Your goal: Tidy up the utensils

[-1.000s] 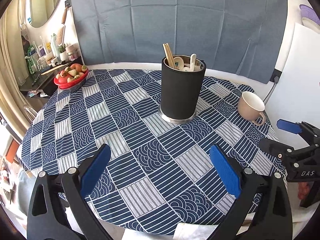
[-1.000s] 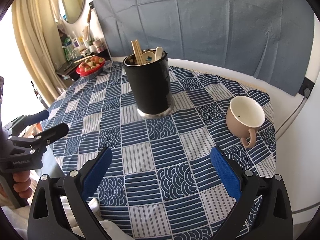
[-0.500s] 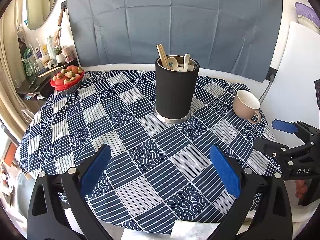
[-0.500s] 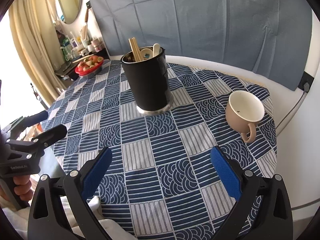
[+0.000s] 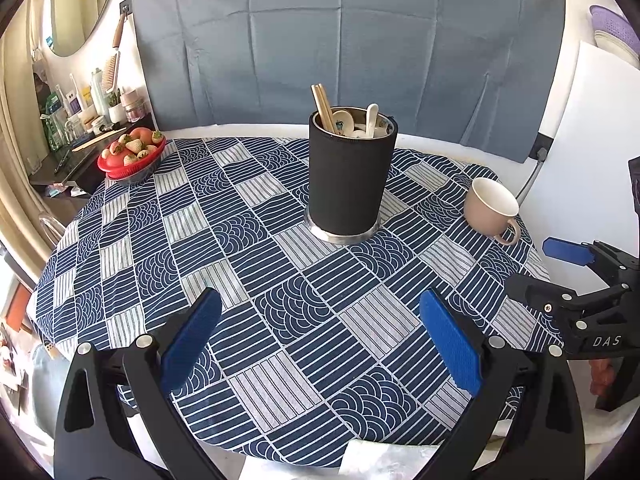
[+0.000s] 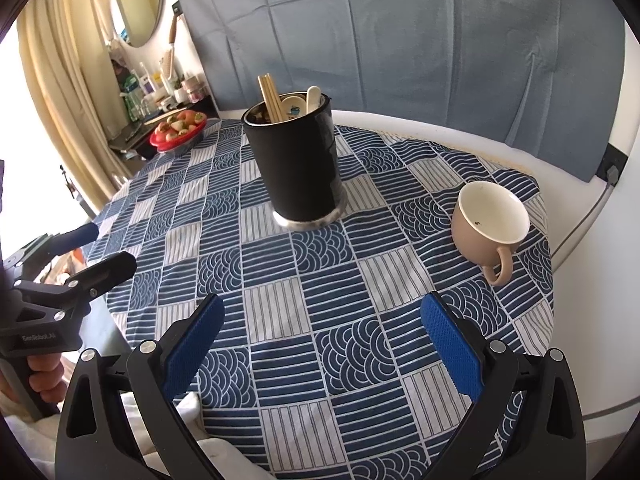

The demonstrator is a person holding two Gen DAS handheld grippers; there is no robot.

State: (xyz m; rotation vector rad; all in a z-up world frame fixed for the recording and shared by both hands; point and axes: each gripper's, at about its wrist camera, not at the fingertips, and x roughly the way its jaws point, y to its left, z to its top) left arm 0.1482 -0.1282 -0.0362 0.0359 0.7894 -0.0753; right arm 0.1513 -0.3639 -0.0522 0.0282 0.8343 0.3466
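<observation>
A black utensil holder (image 5: 349, 178) stands upright mid-table, also in the right wrist view (image 6: 295, 164). Wooden chopsticks (image 5: 322, 107) and white ceramic spoons (image 5: 371, 119) stick out of it. My left gripper (image 5: 320, 320) is open and empty, held above the near table edge. My right gripper (image 6: 322, 320) is open and empty, above the near right part of the table. Each gripper shows at the other view's side: the right gripper (image 5: 540, 268) and the left gripper (image 6: 104, 248).
A beige mug (image 6: 486, 222) stands upright right of the holder, also in the left wrist view (image 5: 492, 208). A red bowl of fruit (image 5: 132, 154) sits at the far left edge. The round table (image 5: 240, 248) has a blue patterned cloth. A shelf with bottles stands at left.
Both grippers have pulled back and risen slightly from the table; the holder looks a little farther away. Both stay open and empty. Nothing on the table moved.
</observation>
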